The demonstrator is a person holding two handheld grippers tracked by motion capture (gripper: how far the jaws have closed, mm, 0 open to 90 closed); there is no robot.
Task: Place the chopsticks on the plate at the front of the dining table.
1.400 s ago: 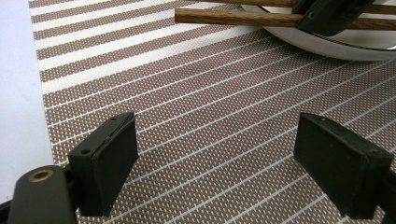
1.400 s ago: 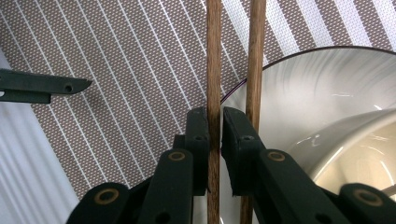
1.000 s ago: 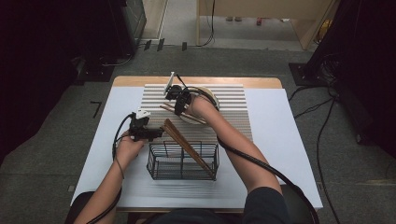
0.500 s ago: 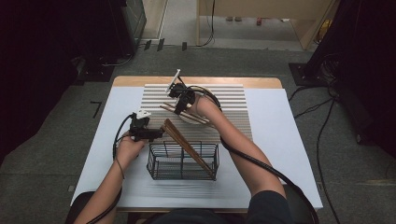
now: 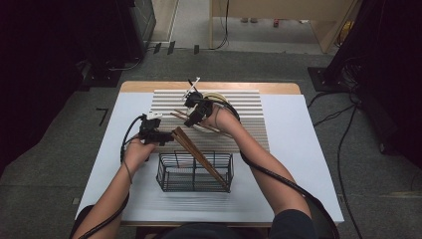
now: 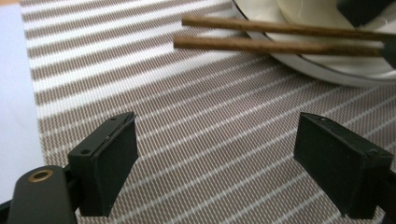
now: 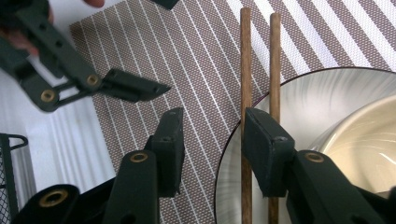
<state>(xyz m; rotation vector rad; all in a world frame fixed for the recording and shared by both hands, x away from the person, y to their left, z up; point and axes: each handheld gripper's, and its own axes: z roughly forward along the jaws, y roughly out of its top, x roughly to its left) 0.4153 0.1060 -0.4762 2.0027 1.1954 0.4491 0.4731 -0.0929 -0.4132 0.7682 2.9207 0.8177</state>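
Note:
Two brown chopsticks (image 7: 244, 56) lie side by side, their far ends on the striped placemat (image 7: 196, 51) and the rest across the white plate's rim (image 7: 299, 88). My right gripper (image 7: 212, 126) hovers over them. Its jaws have just been opening; only mat shows in the gap, and the sticks run under its right jaw. In the high view the right gripper (image 5: 193, 115) is at the plate's left edge. My left gripper (image 6: 217, 140) stands wide open and empty over the mat, short of the chopsticks (image 6: 261, 37). It sits left of the basket's top (image 5: 158, 135).
A black wire basket (image 5: 164, 174) stands at the table's front centre with more chopsticks (image 5: 199, 155) leaning out of it toward the left gripper. A pale bowl (image 7: 369, 135) sits on the plate. White table cover (image 5: 298, 149) surrounds the mat.
My right hand has shifted slightly to the right, over the plate's edge. The left hand and the basket have stayed where they were.

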